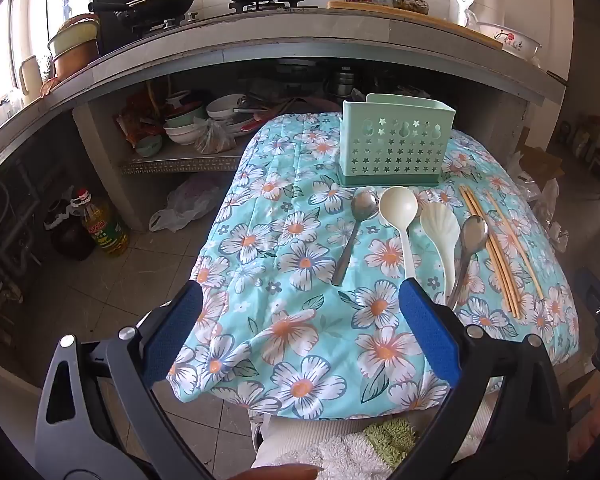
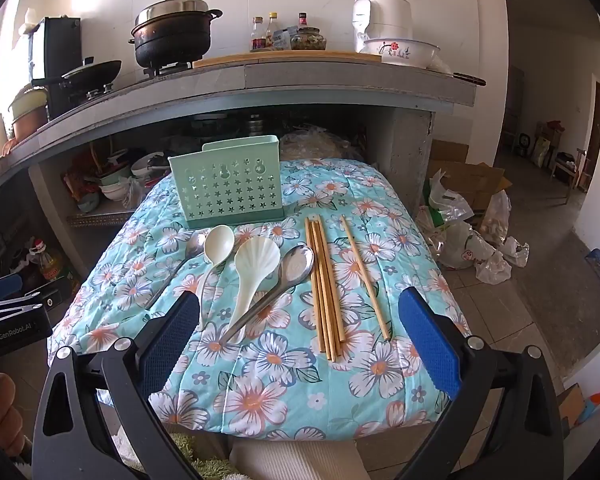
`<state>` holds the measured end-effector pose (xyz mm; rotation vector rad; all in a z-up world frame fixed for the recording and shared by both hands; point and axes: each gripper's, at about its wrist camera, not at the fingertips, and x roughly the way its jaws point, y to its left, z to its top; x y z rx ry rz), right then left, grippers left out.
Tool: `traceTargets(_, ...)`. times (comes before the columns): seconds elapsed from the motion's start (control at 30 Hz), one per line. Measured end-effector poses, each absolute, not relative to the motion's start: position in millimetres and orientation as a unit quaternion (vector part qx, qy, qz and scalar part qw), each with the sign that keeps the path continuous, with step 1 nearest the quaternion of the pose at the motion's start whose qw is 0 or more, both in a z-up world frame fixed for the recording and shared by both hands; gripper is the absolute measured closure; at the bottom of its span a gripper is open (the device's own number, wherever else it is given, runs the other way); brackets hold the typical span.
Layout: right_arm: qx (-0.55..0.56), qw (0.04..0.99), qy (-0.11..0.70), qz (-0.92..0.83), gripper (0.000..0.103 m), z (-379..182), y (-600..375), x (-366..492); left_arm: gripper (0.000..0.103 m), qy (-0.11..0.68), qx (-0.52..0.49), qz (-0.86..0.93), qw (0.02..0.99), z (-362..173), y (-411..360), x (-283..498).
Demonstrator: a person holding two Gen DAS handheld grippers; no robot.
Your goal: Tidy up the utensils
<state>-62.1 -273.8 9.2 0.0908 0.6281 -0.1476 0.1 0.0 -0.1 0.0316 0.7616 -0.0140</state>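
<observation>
Left wrist view: left claw spread wide, empty, hovering over near edge of floral-covered surface; utensils laid in row, likely staged for sorting; steel spoon just beyond claw, white ladle to right; green holder upright at far end.

Right wrist view: right claw wide, empty; chopsticks lie between its fingers, scallop spoon to left; holder far left, awaiting fill.

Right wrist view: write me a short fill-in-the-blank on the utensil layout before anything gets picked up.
1. The mint-green star-perforated plastic holder stands ____ on the floral quilted cloth.
2. The cream scallop-shaped plastic spoon lies between the cream round plastic ladle and a ____ spoon.
3. One wooden chopstick lies apart, ____ of the bundle.

Missing: upright; metal; right
</observation>
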Motion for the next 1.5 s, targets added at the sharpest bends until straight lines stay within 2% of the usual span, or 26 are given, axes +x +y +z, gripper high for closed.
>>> traceTargets(1.5,0.044,0.948,0.308,-0.073,0.006,11,-275,-62,0.008,0.362,0.026,-0.010,0.932,3,-10,-3)
